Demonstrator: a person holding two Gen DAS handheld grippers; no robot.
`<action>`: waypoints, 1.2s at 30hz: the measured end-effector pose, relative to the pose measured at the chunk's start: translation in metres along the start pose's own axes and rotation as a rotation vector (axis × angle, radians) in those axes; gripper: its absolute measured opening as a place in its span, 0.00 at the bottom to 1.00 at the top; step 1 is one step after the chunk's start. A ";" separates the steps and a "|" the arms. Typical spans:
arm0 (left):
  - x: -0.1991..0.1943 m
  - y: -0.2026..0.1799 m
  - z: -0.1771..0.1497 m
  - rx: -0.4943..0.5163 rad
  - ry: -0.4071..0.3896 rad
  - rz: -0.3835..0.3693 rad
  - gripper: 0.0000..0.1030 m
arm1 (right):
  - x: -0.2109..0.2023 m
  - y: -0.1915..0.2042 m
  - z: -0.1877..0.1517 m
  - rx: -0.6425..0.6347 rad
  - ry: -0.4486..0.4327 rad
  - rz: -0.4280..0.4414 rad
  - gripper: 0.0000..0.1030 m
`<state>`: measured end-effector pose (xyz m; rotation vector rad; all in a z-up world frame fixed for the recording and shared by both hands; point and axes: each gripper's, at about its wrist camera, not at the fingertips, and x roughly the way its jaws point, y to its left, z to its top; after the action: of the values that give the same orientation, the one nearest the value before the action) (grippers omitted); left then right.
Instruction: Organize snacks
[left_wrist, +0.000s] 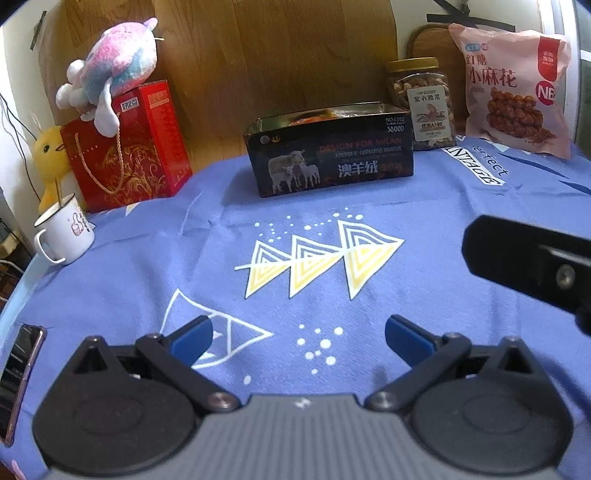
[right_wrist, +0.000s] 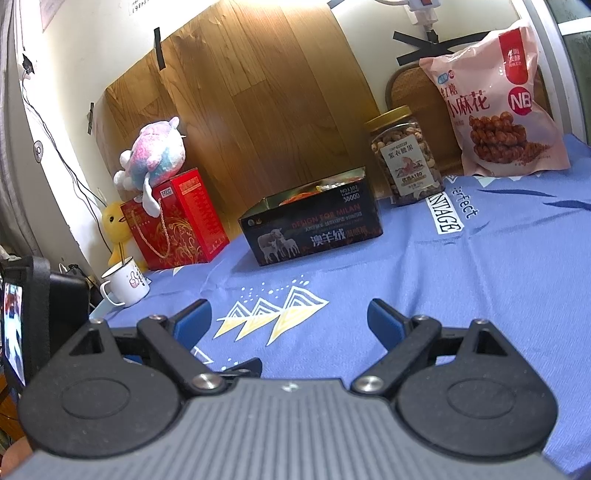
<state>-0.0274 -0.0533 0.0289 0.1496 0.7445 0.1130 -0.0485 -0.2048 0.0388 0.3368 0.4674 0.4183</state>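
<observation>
Both jaws apart, empty: left gripper (left_wrist: 298, 338), right gripper (right_wrist: 289, 319) over near cloth (left_wrist: 424, 206). Far box (left_wrist: 330, 155) open-topped, likely for receiving snacks.

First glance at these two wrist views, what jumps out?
The pink snack bag leaning at the back right, with the nut jar beside it. Mid-table on the blue cloth sits the open black box; at the left, a plush toy lies on a red box. Both grippers, left and right, are open and empty.
</observation>
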 end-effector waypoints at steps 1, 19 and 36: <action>0.000 0.000 0.000 0.000 -0.001 0.001 1.00 | 0.000 0.000 0.000 0.001 0.000 0.000 0.91; -0.001 0.003 0.001 -0.006 -0.006 0.005 1.00 | 0.000 0.000 0.000 -0.003 -0.002 0.000 0.91; -0.005 0.004 0.002 -0.006 -0.048 0.055 1.00 | 0.001 0.000 0.000 0.002 0.000 0.000 0.91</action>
<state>-0.0300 -0.0505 0.0345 0.1667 0.6920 0.1631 -0.0480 -0.2044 0.0388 0.3383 0.4676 0.4179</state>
